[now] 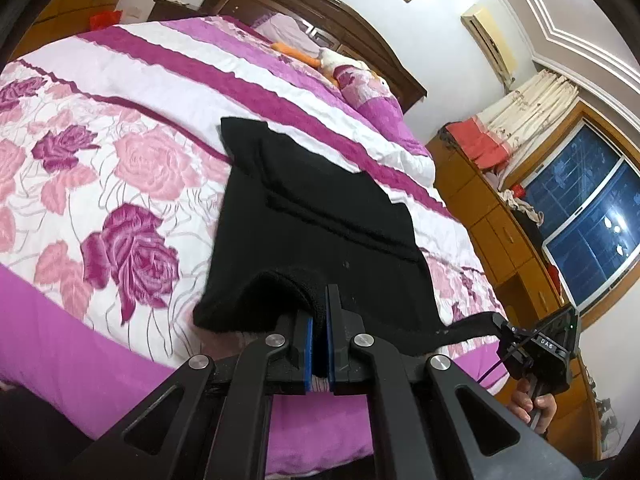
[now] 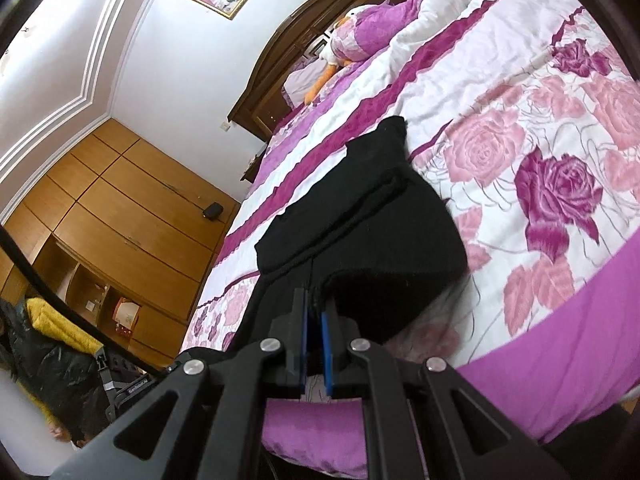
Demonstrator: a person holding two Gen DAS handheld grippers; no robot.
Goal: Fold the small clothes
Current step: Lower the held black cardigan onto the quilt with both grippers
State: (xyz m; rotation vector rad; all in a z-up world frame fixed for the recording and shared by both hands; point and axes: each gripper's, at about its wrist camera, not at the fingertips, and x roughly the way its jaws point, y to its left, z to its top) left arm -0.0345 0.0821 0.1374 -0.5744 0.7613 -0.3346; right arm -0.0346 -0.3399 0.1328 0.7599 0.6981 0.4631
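Nearest the lens, the left gripper (image 1: 319, 312) has its blue pads pinched tight on the near hem of a black garment (image 1: 320, 220); the right gripper (image 2: 314, 312) is likewise clamped on the same near edge, at its other corner. Each pinched corner is raised off the floral bedspread (image 1: 132, 168), while the far portion of the garment lies flat on it, reaching toward the magenta stripe (image 1: 224, 80). The step in hand appears to be carrying the near edge over onto the far edge. To do it well, both corners should probably travel level and together, keeping the hem taut between them, so the fold line forms straight. Beyond, a wooden headboard (image 1: 304, 4) closes the scene.
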